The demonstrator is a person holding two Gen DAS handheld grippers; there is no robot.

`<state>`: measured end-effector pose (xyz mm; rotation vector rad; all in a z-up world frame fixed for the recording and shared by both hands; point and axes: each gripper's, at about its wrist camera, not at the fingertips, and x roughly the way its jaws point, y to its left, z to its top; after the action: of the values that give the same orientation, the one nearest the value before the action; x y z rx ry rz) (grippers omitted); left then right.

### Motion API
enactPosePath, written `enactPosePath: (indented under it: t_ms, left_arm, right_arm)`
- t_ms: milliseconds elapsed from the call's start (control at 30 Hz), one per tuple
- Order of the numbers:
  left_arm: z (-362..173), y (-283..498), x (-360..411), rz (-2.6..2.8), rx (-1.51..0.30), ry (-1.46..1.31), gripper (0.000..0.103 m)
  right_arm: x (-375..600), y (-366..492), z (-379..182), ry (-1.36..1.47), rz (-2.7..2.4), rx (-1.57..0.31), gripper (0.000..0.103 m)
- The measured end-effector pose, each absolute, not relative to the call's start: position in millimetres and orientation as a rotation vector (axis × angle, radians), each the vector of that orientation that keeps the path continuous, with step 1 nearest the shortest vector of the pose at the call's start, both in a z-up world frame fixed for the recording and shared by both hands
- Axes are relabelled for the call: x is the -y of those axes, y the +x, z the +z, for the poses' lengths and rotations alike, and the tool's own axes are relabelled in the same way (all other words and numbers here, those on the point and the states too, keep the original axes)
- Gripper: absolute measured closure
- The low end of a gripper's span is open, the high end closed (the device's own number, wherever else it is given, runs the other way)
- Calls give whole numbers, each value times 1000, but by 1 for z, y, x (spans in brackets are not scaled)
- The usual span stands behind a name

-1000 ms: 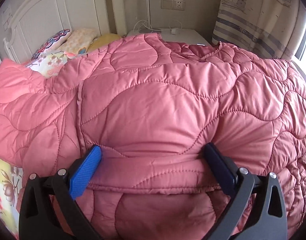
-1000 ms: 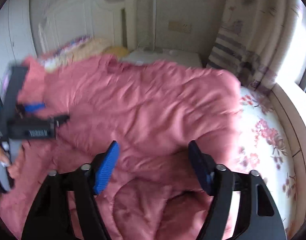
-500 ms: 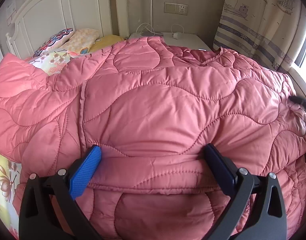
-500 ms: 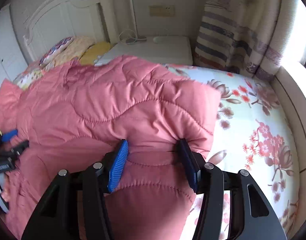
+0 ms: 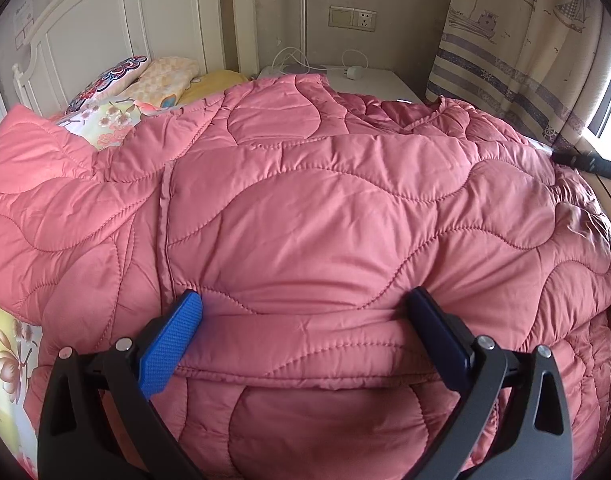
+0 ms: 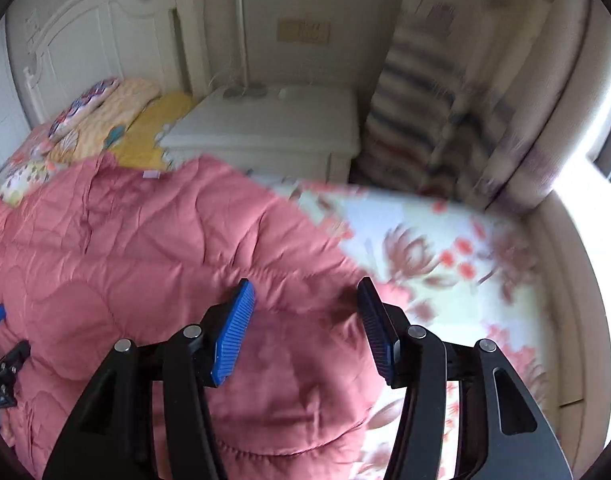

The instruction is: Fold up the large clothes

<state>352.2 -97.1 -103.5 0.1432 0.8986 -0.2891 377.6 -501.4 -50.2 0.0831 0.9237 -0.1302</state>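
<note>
A large pink quilted jacket (image 5: 313, 208) lies spread over the flowered bed. My left gripper (image 5: 305, 320) is wide open, its blue pads resting on the jacket's near hem fold. In the right wrist view the jacket (image 6: 153, 248) fills the lower left. My right gripper (image 6: 305, 320) stands partly open over the jacket's right edge, with pink fabric bulging between the pads; the view is blurred and I cannot tell if the pads pinch it. The right gripper's tip (image 5: 585, 160) shows at the far right of the left wrist view.
Pillows (image 5: 145, 80) lie at the white headboard (image 5: 105, 20). A white nightstand (image 6: 265, 128) with cables stands beside the bed. A striped curtain (image 5: 525, 40) hangs at the right by the window. The flowered sheet (image 6: 445, 248) lies right of the jacket.
The right gripper narrowed its jaws on the jacket's right edge and has moved, the view now blurred. The left gripper stayed open on the hem.
</note>
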Motion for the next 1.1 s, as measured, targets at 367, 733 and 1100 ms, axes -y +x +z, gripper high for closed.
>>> enactPosePath:
  t_ms: [367, 733, 1100]
  left_arm:
    - [-104, 351, 96, -292, -899, 135, 2]
    - [-103, 351, 97, -289, -900, 137, 2]
    - [-62, 339, -37, -382, -809, -370, 2]
  right_arm:
    - [476, 311, -16, 62, -192, -862, 16]
    - [432, 261, -35, 42, -224, -876, 9]
    - [391, 274, -82, -61, -154, -948, 4]
